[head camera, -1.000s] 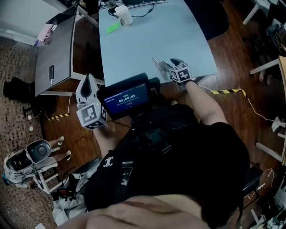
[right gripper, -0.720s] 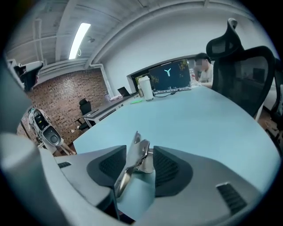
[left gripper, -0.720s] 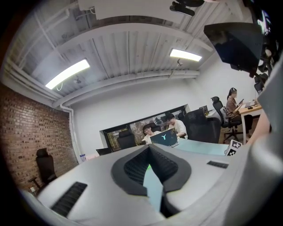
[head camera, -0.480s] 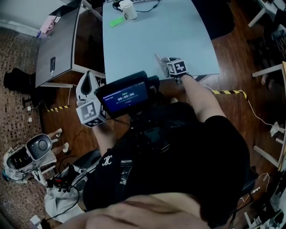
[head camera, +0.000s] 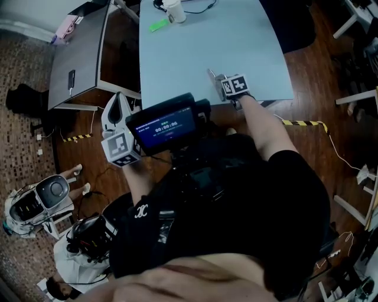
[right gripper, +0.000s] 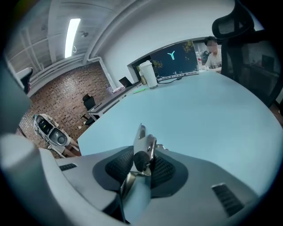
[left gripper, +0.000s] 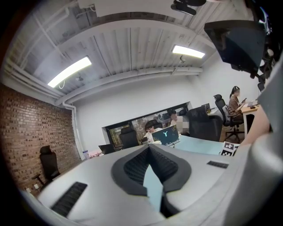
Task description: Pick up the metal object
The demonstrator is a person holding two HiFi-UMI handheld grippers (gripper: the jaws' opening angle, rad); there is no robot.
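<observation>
Closing jaws of the right gripper (right gripper: 142, 167) clamp the metal object (right gripper: 141, 135), its length pointing forward.

An open-plan office, shown by desks (head camera: 201, 47), swivel chairs (left gripper: 48, 162) and a lit monitor (right gripper: 174, 57).

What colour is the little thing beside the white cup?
Bright green; the little thing beside the white cup shows best in the head view.

Small screen (head camera: 165, 125) on the head rig: white timer digits reading 00:00:0–, last figure unclear, the smaller lines illegible. Monitor (right gripper: 173, 56) at the table's far end: pale Y-shaped emblem. Black shirt (head camera: 248, 212): white X-like mark (head camera: 142, 213).
</observation>
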